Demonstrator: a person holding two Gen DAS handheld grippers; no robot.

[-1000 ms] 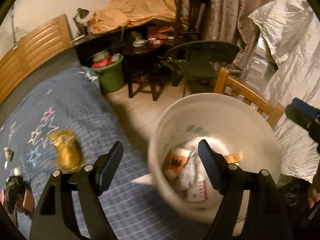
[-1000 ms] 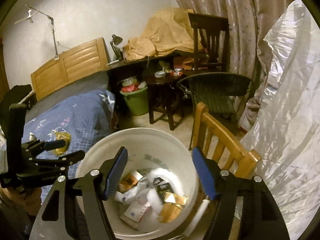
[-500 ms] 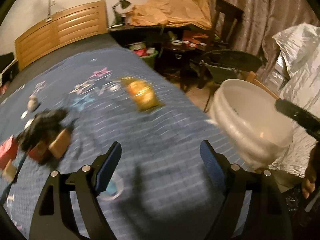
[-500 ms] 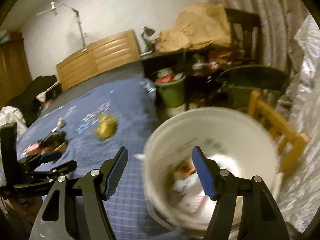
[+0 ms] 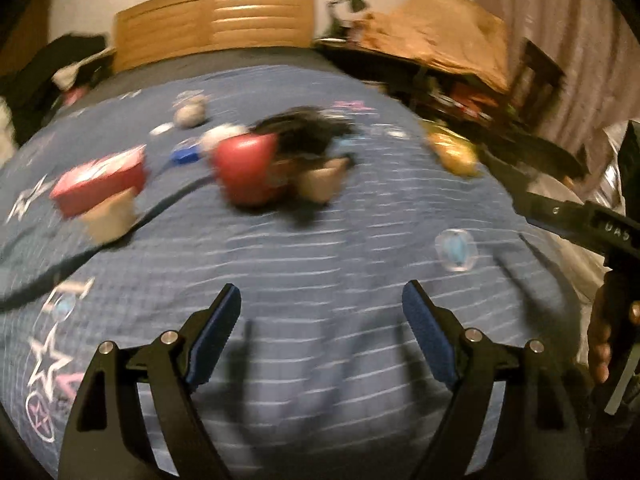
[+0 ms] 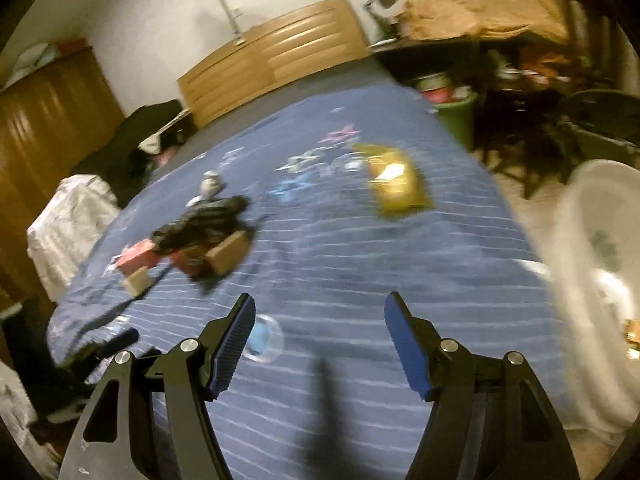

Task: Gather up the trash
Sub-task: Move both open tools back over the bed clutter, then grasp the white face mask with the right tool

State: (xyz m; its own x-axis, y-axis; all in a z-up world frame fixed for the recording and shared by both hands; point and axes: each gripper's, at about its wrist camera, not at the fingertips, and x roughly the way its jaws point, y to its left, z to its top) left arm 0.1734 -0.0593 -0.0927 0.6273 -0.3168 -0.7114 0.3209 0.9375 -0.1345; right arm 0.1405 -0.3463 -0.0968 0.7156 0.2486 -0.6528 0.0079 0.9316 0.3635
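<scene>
Both views are blurred by motion. Trash lies on the blue bedspread [image 5: 320, 248]: a yellow wrapper [image 5: 452, 152] [image 6: 394, 182], a clear plastic lid with a blue centre [image 5: 456, 249] [image 6: 262, 338], a red packet [image 5: 248, 166], a red box [image 5: 98, 182] and a black crumpled bag [image 5: 308, 134] [image 6: 208, 220]. My left gripper [image 5: 322, 336] is open and empty above the bed. My right gripper [image 6: 320, 340] is open and empty, with the lid just beside its left finger. The white trash bucket [image 6: 592, 280] stands at the bed's right edge.
A black cable [image 5: 100, 240] runs across the bed. A wooden headboard [image 5: 216, 20] stands at the far end. A green bin [image 6: 456, 114], dark table and chairs [image 6: 560, 120] stand right of the bed. My right gripper's body [image 5: 580, 220] shows in the left wrist view.
Both grippers have swung left, away from the white bucket and over the bed. The trash on the bedspread now fills both views. Both grippers stay open and empty.
</scene>
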